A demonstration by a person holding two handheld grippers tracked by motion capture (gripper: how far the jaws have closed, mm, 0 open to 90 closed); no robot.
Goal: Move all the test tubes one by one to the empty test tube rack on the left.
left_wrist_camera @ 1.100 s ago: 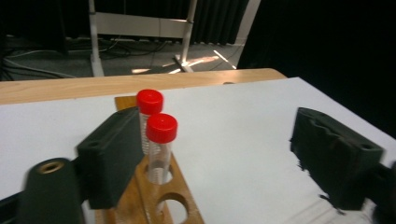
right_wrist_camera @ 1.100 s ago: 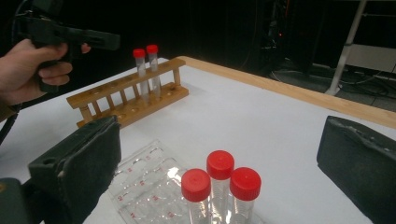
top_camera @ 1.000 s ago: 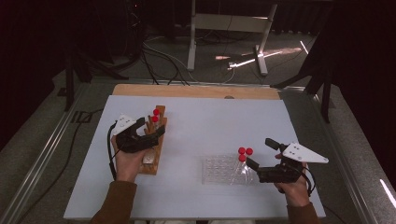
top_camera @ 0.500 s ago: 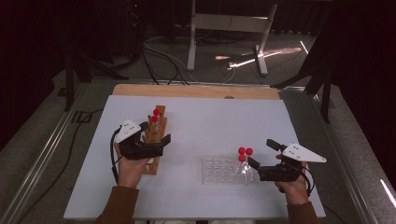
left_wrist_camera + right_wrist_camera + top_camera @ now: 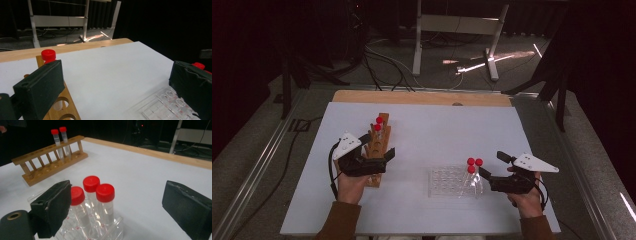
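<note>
A white table (image 5: 427,125) carries a wooden rack (image 5: 377,145) on the left and a clear rack (image 5: 447,181) toward the near right. The wooden rack runs near to far and holds two red-capped tubes (image 5: 378,124) upright at its far end; the right gripper view shows them side by side in its end holes (image 5: 60,138).

Three more red-capped tubes (image 5: 473,167) stand upright in the right end of the clear rack, clustered close together (image 5: 92,195).

The left gripper (image 5: 379,161), held in the left hand (image 5: 349,182), sits over the near end of the wooden rack with its jaws spread wide and holding nothing. In the left gripper view, one jaw lies just above the rack's holes with a red cap (image 5: 48,55) showing past it, and the other jaw is well off toward the clear rack (image 5: 162,105).

The right gripper (image 5: 484,175), in the right hand (image 5: 524,197), points left at the three tubes. Its jaws are spread wide and empty: in the right gripper view the left jaw sits just beside the nearest tube (image 5: 78,205), whether touching I cannot tell, and the right jaw is well apart from the cluster.
</note>
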